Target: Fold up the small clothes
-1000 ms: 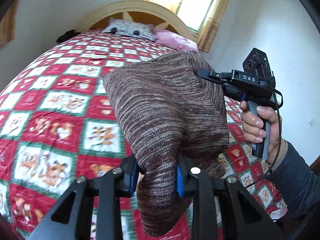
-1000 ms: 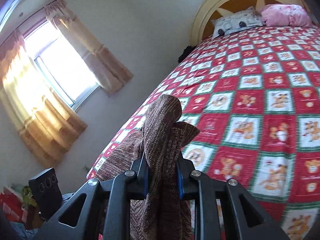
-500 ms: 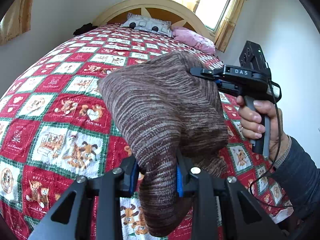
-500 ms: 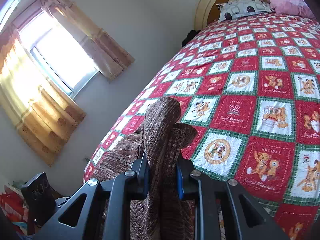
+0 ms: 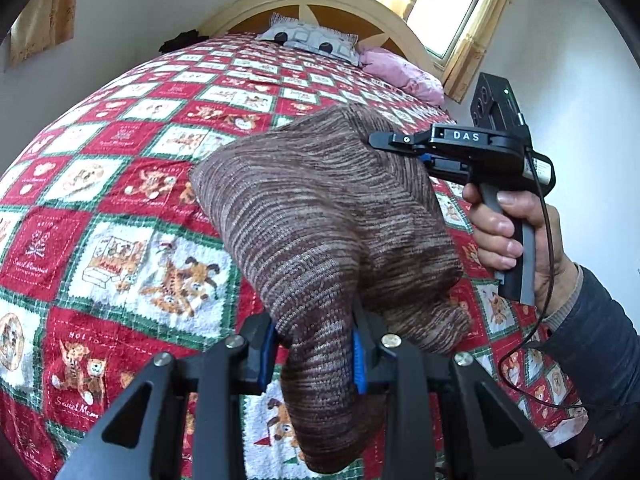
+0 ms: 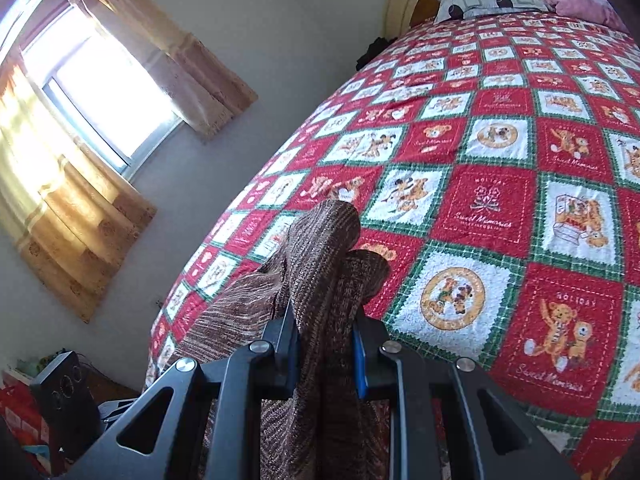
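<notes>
A brown striped knit garment [image 5: 320, 208] hangs in the air over the bed, stretched between both grippers. My left gripper [image 5: 314, 356] is shut on one bunched end of it at the bottom of the left wrist view. My right gripper [image 6: 326, 354] is shut on the other end; the garment [image 6: 320, 264] rises between its pads and drapes down to the left. In the left wrist view the right gripper [image 5: 384, 142] pinches the garment's far upper corner, held by a hand at the right.
The bed carries a red, white and green patchwork quilt [image 5: 120, 200] with teddy bear squares. Two pillows [image 5: 312, 40] and a wooden headboard [image 5: 320, 0] are at the far end. Curtained windows [image 6: 100, 92] flank the bed. The left gripper's black camera block [image 6: 64, 384] shows low left.
Both grippers have moved forward and lower over the bed with the garment still held between them; the quilt looks nearer and the headboard sits higher in both views.
</notes>
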